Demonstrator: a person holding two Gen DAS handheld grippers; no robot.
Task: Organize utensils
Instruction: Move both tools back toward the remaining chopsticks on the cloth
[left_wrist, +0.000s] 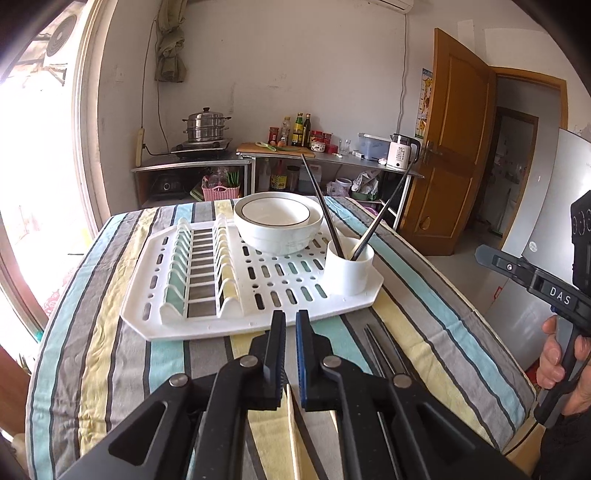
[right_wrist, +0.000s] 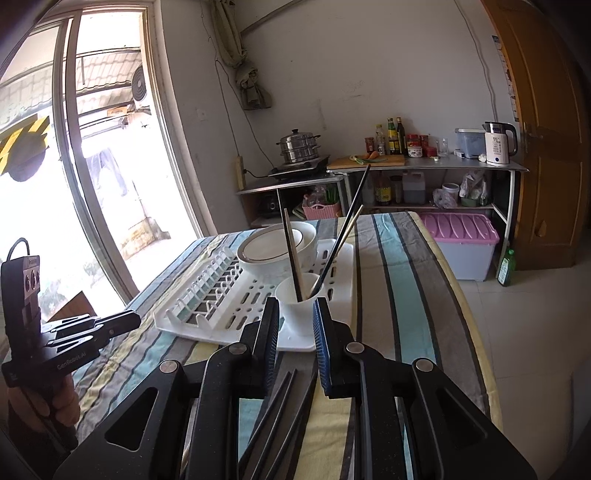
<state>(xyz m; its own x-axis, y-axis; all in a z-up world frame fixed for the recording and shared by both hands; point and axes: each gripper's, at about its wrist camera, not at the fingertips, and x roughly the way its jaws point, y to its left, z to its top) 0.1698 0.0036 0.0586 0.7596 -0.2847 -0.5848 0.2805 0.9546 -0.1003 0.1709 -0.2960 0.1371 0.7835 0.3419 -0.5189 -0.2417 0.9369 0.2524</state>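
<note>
A white dish rack tray (left_wrist: 207, 325) lies on the striped tablecloth, with a white utensil cup (left_wrist: 349, 271) at its right front corner. Two dark chopsticks (left_wrist: 320, 203) stand in the cup. The rack (right_wrist: 332, 254) and the cup (right_wrist: 301, 310) also show in the right wrist view. More dark chopsticks (left_wrist: 380, 349) lie on the cloth in front of the rack, and also show below the right gripper (right_wrist: 280, 406). My left gripper (left_wrist: 290, 321) hovers just before the rack's front edge, jaws nearly together, empty. My right gripper (right_wrist: 295, 314) is open above the loose chopsticks, facing the cup.
Stacked white bowls (left_wrist: 277, 221) sit at the back of the rack. A plate slot section (left_wrist: 199, 269) fills the rack's left half. The table's right edge (left_wrist: 480, 306) drops to the floor. A pink-lidded storage box (right_wrist: 461, 240) and a metal kitchen counter (right_wrist: 424, 166) stand beyond.
</note>
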